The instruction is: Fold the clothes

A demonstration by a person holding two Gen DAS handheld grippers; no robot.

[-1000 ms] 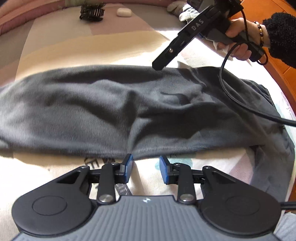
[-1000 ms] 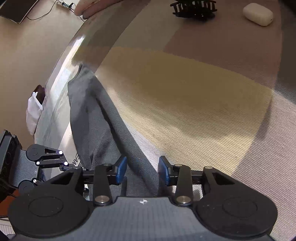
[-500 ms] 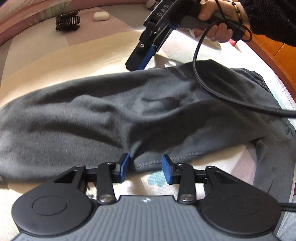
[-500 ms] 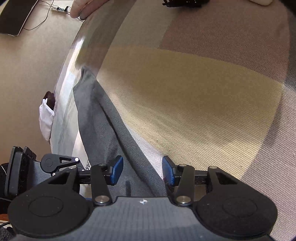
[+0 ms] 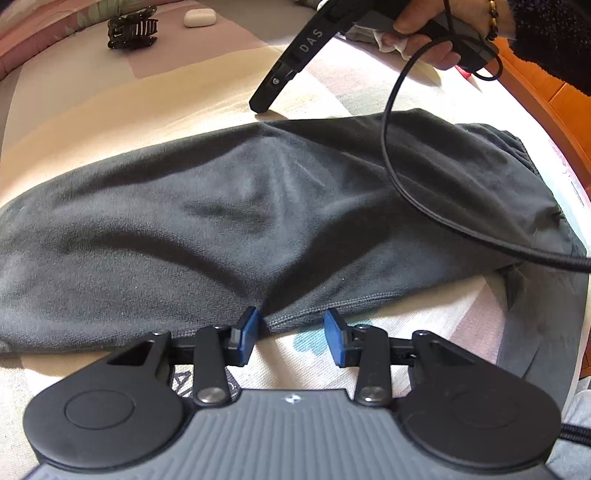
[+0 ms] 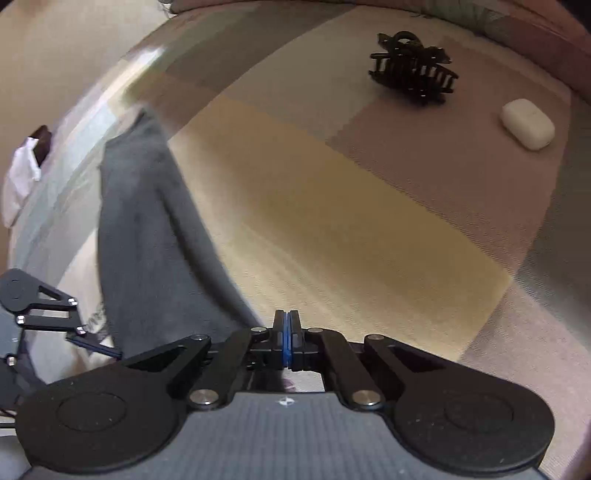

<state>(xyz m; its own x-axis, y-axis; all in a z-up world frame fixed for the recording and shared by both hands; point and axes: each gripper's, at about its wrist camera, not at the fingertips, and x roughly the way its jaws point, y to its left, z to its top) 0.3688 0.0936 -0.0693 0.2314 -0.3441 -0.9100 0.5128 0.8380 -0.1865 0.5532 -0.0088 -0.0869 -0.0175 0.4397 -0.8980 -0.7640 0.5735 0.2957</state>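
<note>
A dark grey garment [image 5: 221, 206] lies lengthwise across the patterned bedsheet [image 5: 110, 110]. My left gripper [image 5: 291, 332] is open at its near hem. The hem edge reaches in between the blue pads, and the left pad [image 5: 248, 332] touches the cloth. A hand [image 5: 424, 40] holds my right gripper [image 5: 260, 105], whose tip is down at the garment's far edge. In the right wrist view that gripper [image 6: 287, 339] is shut, pads pressed flat together. The grey garment [image 6: 147, 240] ends just left of them, and I see no cloth between them.
A black hair claw [image 5: 132, 31] and a white earbud case [image 5: 199, 17] lie on the far part of the bed. The right gripper's black cable [image 5: 391, 177] loops over the garment's right half. The bed edge and wooden furniture [image 5: 535, 88] are at the right.
The right gripper's jaws went from open to shut, and its tip shifted left along the garment's far edge. The left gripper's jaws widened slightly, and the hem now sits between its pads.
</note>
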